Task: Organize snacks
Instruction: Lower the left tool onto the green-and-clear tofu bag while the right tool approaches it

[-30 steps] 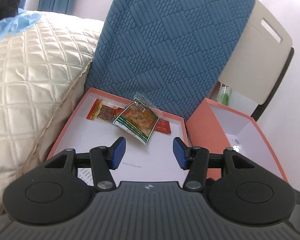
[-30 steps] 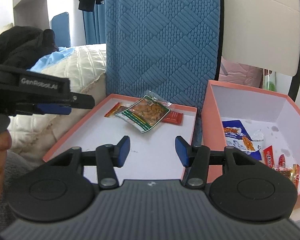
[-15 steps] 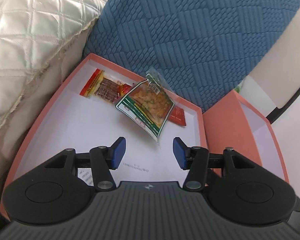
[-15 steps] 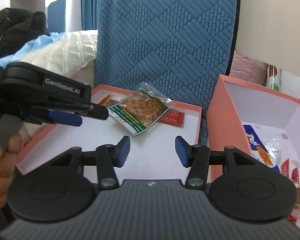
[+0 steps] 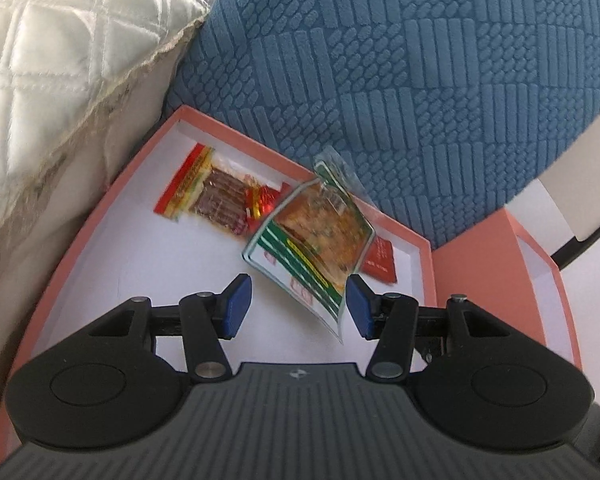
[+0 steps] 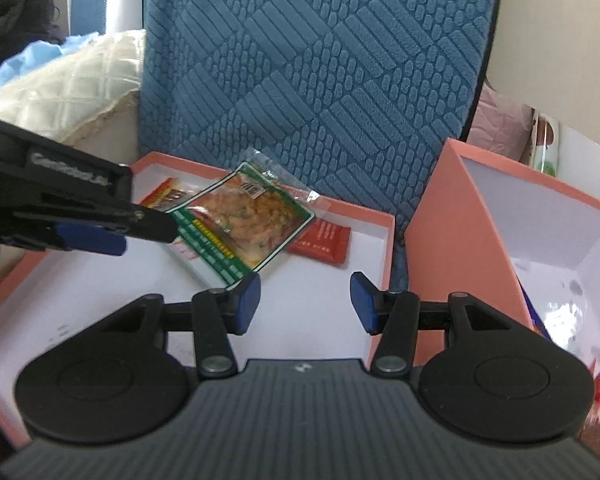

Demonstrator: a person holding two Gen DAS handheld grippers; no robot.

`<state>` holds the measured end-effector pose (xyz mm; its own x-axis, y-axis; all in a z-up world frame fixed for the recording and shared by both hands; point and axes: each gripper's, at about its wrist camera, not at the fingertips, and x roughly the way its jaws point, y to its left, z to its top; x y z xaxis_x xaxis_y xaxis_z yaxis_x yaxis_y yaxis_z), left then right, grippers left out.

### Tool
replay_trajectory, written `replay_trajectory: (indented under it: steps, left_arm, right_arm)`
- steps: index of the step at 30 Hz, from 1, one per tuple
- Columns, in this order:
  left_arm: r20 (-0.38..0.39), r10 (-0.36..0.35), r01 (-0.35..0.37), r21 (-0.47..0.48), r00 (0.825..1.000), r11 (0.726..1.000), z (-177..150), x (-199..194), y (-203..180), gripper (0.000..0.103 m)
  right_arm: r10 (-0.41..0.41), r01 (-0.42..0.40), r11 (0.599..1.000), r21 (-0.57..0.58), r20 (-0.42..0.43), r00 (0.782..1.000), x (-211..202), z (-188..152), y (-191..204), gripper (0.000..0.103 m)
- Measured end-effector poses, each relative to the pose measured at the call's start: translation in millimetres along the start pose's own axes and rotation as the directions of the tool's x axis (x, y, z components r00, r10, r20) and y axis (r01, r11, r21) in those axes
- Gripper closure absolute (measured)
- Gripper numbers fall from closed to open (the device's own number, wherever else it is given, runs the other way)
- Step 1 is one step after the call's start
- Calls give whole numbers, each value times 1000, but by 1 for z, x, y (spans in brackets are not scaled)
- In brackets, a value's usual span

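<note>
A shallow pink tray [image 5: 80,240] [image 6: 385,240] with a white floor holds the snacks. A green-edged clear packet [image 5: 316,240] [image 6: 244,220] of orange snack lies tilted on a flat red packet [image 5: 380,260] [image 6: 324,240]. A red-and-brown strip packet [image 5: 212,196] [image 6: 162,196] and a small red candy [image 5: 264,204] lie at the far left. My left gripper [image 5: 298,306] [image 6: 132,232] hovers open over the tray, with the green packet's near corner between its blue pads, untouched. My right gripper [image 6: 305,302] is open and empty, just right of that packet.
A deep pink box [image 6: 440,216] [image 5: 472,264] stands right of the tray, with snacks in its bottom [image 6: 596,384]. A blue textured cushion [image 5: 400,80] [image 6: 320,60] rises behind the tray. A cream quilted cushion [image 5: 60,60] presses along the tray's left side.
Both grippers have moved forward and down over the tray, so the snacks look larger. The left gripper has tipped down and reaches further into the right wrist view. Neither gripper's opening has changed.
</note>
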<state>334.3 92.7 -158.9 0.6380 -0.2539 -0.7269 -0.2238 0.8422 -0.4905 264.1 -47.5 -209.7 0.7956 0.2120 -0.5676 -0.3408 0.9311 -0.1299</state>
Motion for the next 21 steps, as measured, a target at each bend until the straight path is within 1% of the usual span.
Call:
replay_trajectory:
  steps: [3, 6, 9, 15, 17, 21]
  left_arm:
    - [8, 15, -15, 23, 1000, 1000, 7, 4, 0, 45]
    - [14, 49, -50, 49, 999, 998, 17, 14, 2, 45]
    - [13, 59, -60, 59, 998, 996, 29, 27, 6, 45]
    - [-15, 6, -4, 115, 1000, 993, 47, 49, 5, 45]
    - [-32, -33, 36, 113, 999, 993, 52, 57, 9, 46]
    - [-70, -100, 107, 107, 993, 988, 60, 73, 15, 55]
  right_arm:
    - [-3, 3, 1000, -21, -1, 1000, 15, 7, 5, 51]
    - [-16, 15, 997, -70, -18, 1000, 28, 11, 10, 52]
    - [-15, 12, 998, -59, -42, 999, 42, 16, 8, 52]
    - [-19, 15, 999, -51, -91, 996, 71, 24, 7, 52]
    - [-20, 17, 999, -33, -113, 993, 81, 25, 5, 52]
    - [-6, 9, 1000, 16, -149, 989, 98, 27, 0, 52]
